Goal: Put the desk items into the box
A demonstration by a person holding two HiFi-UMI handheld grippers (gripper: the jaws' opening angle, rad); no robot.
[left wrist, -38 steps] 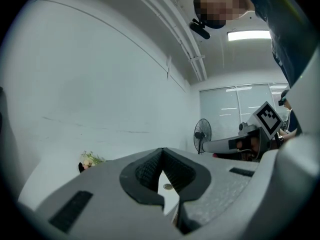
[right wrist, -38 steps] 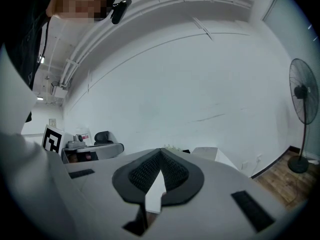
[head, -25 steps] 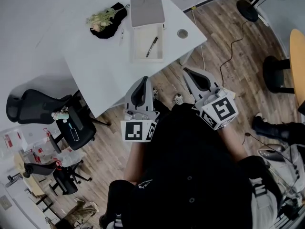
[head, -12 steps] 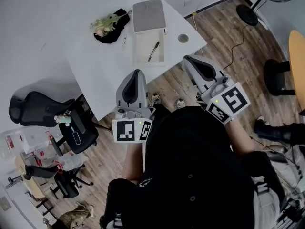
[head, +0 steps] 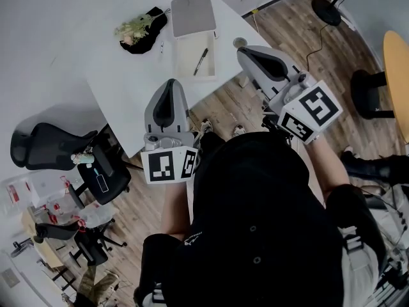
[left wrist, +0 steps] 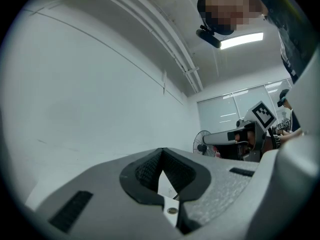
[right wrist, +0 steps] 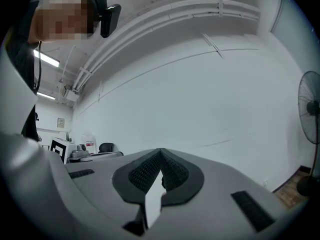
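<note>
**Item 1, left gripper** (head: 170, 85): clenched and empty, pads pressed together with nothing between. It is held level over the near edge of the counter (head: 121, 88).

**Item 2, right gripper** (head: 246, 52): likewise clenched and empty, just off the counter's corner. Probable reason for both: they are carried clear of the work, and neither is committed to an item.

**Item 3, box** (head: 187, 68): open on the counter, with the pen (head: 202, 52) already inside. The grey lid (head: 193, 15) lies touching its far end, presumably left off so filling can go on.

**Item 4, outstanding:** a dried-flower bundle (head: 140, 27) on black cloth, and a small pale stick (head: 162, 45) just beside the box.

**View notes:** only the head view shows the counter and its items. The gripper views show bare wall, a fan (right wrist: 311, 106) and the opposite gripper, and they confirm the meeting pads.
</note>
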